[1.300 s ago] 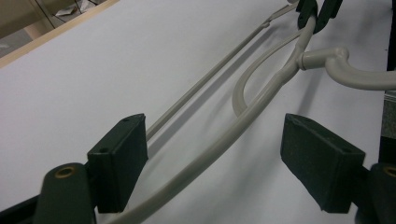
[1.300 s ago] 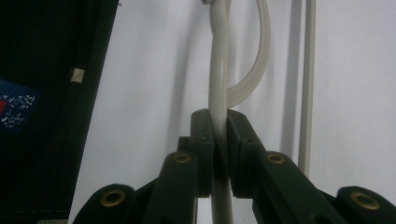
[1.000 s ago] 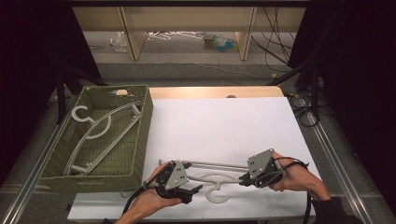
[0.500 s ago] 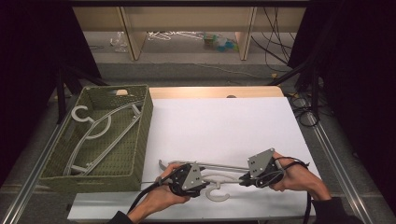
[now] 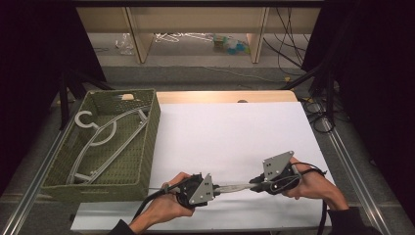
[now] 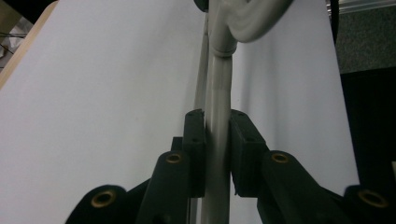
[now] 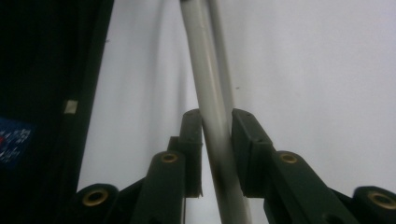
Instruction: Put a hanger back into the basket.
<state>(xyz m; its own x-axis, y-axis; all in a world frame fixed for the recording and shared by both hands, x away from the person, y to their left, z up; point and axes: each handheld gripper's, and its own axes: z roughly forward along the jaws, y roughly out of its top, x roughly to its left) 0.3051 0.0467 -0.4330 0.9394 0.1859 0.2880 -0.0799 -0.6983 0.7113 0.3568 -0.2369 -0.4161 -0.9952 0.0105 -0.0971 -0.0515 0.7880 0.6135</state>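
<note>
- Woven green basket is sitting at the left of the table, and it is holding a grey hanger whose hook is pointing toward the far left corner.
- White table cover is lying just right of the basket, with bare wood showing along its far edge.
- Near the front edge, a second grey hanger is lying with its long axis running left to right between the two hands.
- In the left gripper view its thick arm is running straight away from the jaws, with a curved part at the far end.
- The left gripper is clenching that arm; its jaws have just been closing, and the pads are pressing on both sides.
- The right gripper is facing left toward the other one, its jaws having just been easing apart slightly, yet the pads are sitting against the bar between them.
- Nothing is standing between the held hanger and the basket.
</note>
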